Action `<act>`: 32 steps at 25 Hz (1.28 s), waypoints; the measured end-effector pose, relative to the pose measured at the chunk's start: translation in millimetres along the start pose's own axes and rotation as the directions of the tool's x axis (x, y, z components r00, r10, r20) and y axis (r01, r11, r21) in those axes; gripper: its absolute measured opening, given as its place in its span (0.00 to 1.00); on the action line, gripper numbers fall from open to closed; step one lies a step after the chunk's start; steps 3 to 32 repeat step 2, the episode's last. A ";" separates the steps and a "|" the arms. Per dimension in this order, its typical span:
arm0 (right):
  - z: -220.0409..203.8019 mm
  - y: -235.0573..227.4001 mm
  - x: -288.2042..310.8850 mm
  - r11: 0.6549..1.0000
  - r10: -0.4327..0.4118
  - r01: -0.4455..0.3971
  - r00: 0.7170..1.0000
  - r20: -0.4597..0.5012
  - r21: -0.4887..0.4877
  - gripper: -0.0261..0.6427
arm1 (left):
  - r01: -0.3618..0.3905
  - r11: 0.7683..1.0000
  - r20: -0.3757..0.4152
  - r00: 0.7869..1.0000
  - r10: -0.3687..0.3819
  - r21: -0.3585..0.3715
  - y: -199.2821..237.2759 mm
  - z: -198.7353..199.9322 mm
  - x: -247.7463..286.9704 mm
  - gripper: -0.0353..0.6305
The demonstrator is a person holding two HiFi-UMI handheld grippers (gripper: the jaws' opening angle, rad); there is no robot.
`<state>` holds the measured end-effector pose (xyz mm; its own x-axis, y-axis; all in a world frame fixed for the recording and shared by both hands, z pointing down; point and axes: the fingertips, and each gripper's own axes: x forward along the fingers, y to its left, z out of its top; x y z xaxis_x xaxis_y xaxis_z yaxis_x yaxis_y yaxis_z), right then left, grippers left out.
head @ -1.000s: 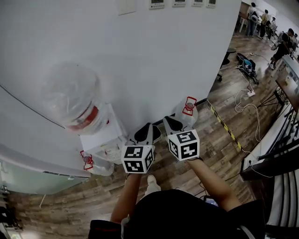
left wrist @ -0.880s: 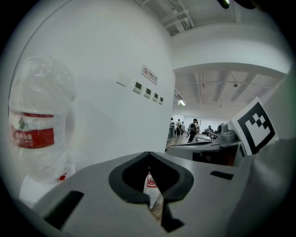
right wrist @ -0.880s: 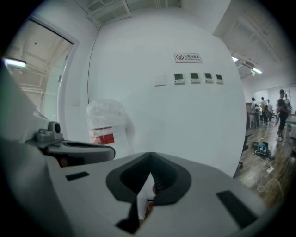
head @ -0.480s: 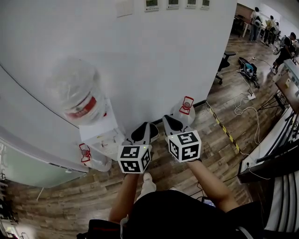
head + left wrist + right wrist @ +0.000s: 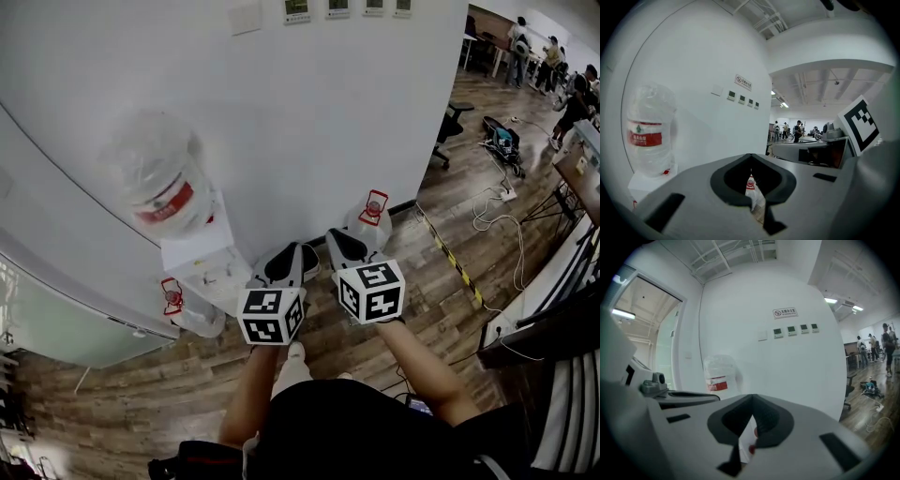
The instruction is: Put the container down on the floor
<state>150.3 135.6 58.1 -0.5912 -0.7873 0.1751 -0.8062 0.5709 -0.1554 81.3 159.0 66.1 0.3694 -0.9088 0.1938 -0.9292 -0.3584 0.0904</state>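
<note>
Facing wall: left gripper [image 5: 289, 260], right gripper [image 5: 340, 247] pressed together, empty. Jug [image 5: 159, 183] at ten o'clock not yet gripped; next, spread jaws.

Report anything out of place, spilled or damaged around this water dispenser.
Nothing is spilled or broken. The bottle on the water dispenser is wrapped in crinkled clear plastic, which looks unusual, and loose white cables sprawl across the wooden floor at the right. The right water jug and the left water jug look intact.
</note>
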 end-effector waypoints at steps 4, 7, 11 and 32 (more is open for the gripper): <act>-0.3 -1.5 -8.0 1.000 -0.002 0.002 1.000 0.005 0.000 0.08 | 0.003 1.000 0.001 1.000 -0.003 0.010 -8.5 0.7 -0.7 0.08; -0.3 -1.5 -8.0 1.000 -0.002 0.002 1.000 0.005 0.000 0.08 | 0.003 1.000 0.001 1.000 -0.003 0.010 -8.5 0.7 -0.7 0.08; -0.3 -1.5 -8.0 1.000 -0.002 0.002 1.000 0.005 0.000 0.08 | 0.003 1.000 0.001 1.000 -0.003 0.010 -8.5 0.7 -0.7 0.08; -0.3 -1.5 -8.0 1.000 -0.002 0.002 1.000 0.005 0.000 0.08 | 0.003 1.000 0.001 1.000 -0.003 0.010 -8.5 0.7 -0.7 0.08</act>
